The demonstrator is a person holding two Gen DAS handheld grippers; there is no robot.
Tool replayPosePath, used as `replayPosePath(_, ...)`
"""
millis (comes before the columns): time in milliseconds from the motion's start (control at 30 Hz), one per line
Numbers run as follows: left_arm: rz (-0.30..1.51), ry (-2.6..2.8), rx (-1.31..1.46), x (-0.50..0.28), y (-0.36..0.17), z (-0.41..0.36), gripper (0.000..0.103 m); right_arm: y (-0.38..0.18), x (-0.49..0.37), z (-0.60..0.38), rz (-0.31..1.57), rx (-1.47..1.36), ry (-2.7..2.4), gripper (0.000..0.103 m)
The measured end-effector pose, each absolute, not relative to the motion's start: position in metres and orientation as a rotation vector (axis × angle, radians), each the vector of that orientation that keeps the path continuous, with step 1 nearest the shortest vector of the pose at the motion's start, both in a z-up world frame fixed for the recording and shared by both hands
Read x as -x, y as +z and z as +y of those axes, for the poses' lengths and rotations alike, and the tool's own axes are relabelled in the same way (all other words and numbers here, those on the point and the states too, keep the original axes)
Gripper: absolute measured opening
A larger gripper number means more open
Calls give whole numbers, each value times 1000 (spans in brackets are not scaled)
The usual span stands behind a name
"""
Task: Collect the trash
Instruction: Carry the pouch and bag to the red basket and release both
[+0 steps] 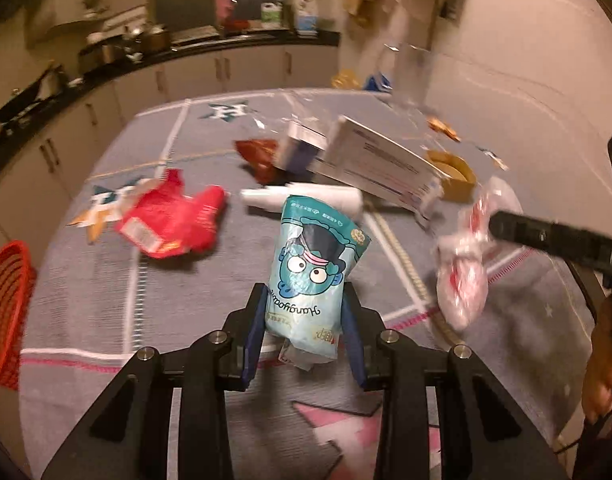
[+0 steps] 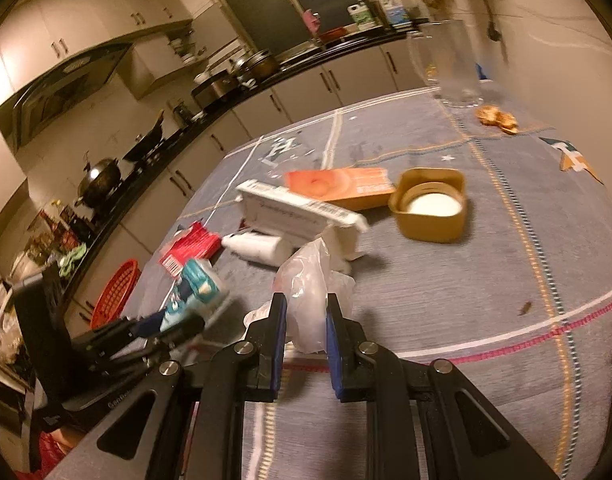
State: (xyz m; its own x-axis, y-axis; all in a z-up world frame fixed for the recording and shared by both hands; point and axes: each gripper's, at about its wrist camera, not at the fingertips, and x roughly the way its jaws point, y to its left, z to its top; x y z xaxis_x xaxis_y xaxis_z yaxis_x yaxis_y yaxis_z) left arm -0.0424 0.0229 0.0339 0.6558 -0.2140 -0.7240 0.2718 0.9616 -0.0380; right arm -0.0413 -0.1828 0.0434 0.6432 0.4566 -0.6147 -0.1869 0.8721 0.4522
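Pale-blue cartoon-printed snack packet (image 1: 312, 276) stands clamped between the blue pads of the left claw (image 1: 303, 316), lifted clear of the grey patterned surface (image 1: 85, 280). Crumpled clear plastic bag (image 2: 312, 292) is likewise pinched in the right claw (image 2: 306, 320), whose pads close on its lower folds.

Step in hand, as judged: both claws are loaded, so pickup is complete and transport to a bin follows. A red mesh basket (image 1: 5, 316) sits at the surface edge, far to the left of the left claw; it is the likely receptacle, though this cannot be confirmed. The next move calls for carrying both items there and releasing over its opening.

Remaining litter ahead of the claws: a red wrapper (image 1: 171, 220), a white tube (image 1: 301, 198), a white printed box (image 1: 380, 164), an orange carton (image 2: 340, 186), a tan square lid (image 2: 432, 204) and a brown wrapper (image 1: 257, 154). The red wrapper lies between the left claw and the basket; a raised path should clear it.
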Motion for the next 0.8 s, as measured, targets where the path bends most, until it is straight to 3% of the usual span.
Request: replayPosePath(800,766,-155,-42,56,43,66,35,53,33,-118,819,-235,467,20)
